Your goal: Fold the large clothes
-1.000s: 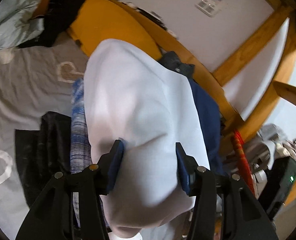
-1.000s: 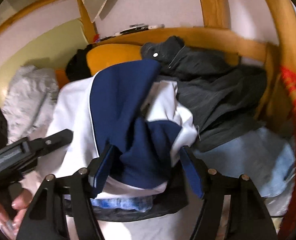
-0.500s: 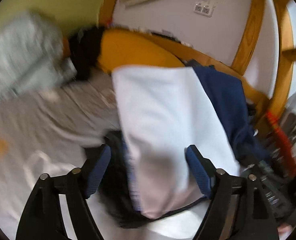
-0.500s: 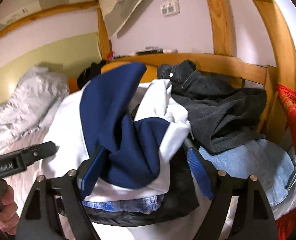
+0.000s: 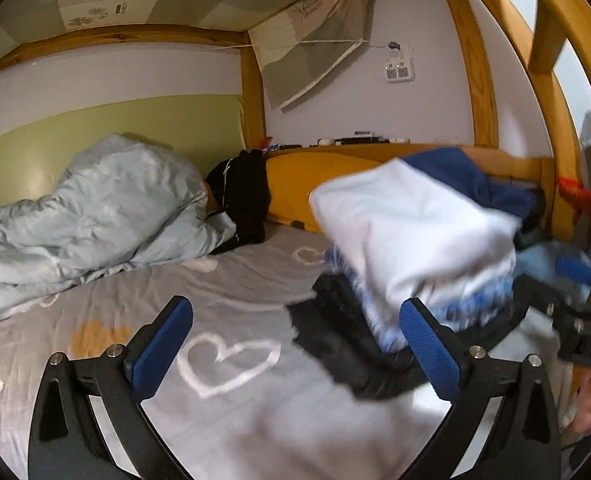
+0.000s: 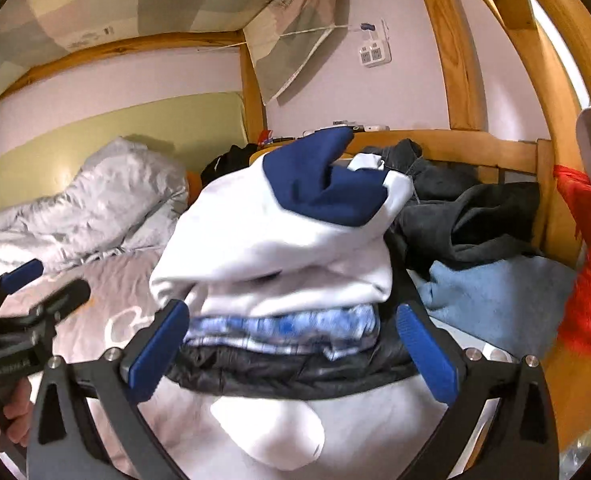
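A folded white and navy garment (image 6: 287, 240) tops a stack on the bed, over a blue plaid piece (image 6: 287, 328) and a black jacket (image 6: 287, 372). My right gripper (image 6: 293, 350) faces the stack's near edge. Its jaws are opening, the stack's front lies between the pads, and neither pad presses on it. My left gripper (image 5: 295, 344) is to the left of the white and navy garment (image 5: 407, 224). Its jaws are opening too, with only the grey heart-print sheet (image 5: 223, 296) between them. The black jacket's edge (image 5: 335, 344) lies just inside its right finger (image 5: 431, 348).
A pale blue duvet (image 5: 95, 216) is bunched at the left. A black garment (image 5: 243, 196) leans on an orange headboard cushion (image 5: 295, 184). Dark grey clothes (image 6: 467, 216), a light blue garment (image 6: 495, 300) and a red cloth (image 6: 587, 264) crowd the right, against the wooden bed frame (image 6: 455, 144).
Both grippers let go of the white and navy garment, widened and drew back. The left one swung left over the bare sheet. The garment now lies on the stack.
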